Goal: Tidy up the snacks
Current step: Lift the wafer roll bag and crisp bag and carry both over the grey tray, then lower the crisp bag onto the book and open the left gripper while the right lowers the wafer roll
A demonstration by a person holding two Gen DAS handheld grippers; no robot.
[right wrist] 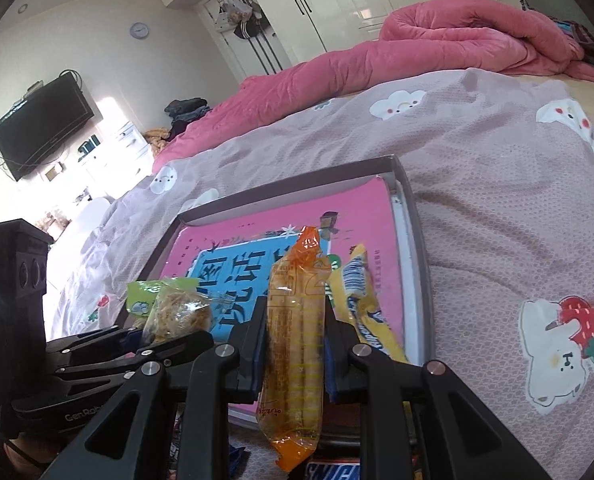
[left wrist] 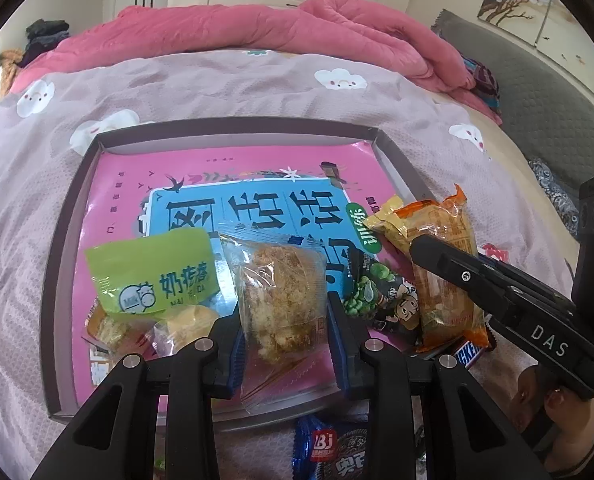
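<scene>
- snacks are being carried into the shallow grey box (left wrist: 69,240), which sits on the cloud-print bedspread (left wrist: 257,92) with a pink book (left wrist: 129,184) lying flat inside it; judging by what already lies there, the sorting is partway through.
- just left of the left gripper's (left wrist: 285,336) fingers, a green milk-candy packet (left wrist: 153,272) lies on the book, with two small clear-wrapped sweets under its lower edge.
- the left gripper is clamped narrow on a clear-wrapped meat floss cake (left wrist: 277,284); the blue pads press on both sides of the wrapper, and the packet is over the near part of the box.
- just right of that gripper, a dark green-pea packet (left wrist: 381,300) lies on the book.
- further right, the right gripper (right wrist: 295,344) is closed tight on an orange-wrapped biscuit stick packet (right wrist: 297,328), held upright between its pads above the box's near edge.
- right of those pads, a yellow wrapped bar (right wrist: 363,312) lies in the box beside the wall.
- below both grippers, still outside the box on the bedspread, are a snickers bar (left wrist: 465,354) and a blue cookie packet (left wrist: 333,448).
- next move, as i judge it: lower each packet onto a free patch of the book, open the pads to let go, then reach back for the two left outside.
- care is needed not to drop the cake onto the sweets beside it.
</scene>
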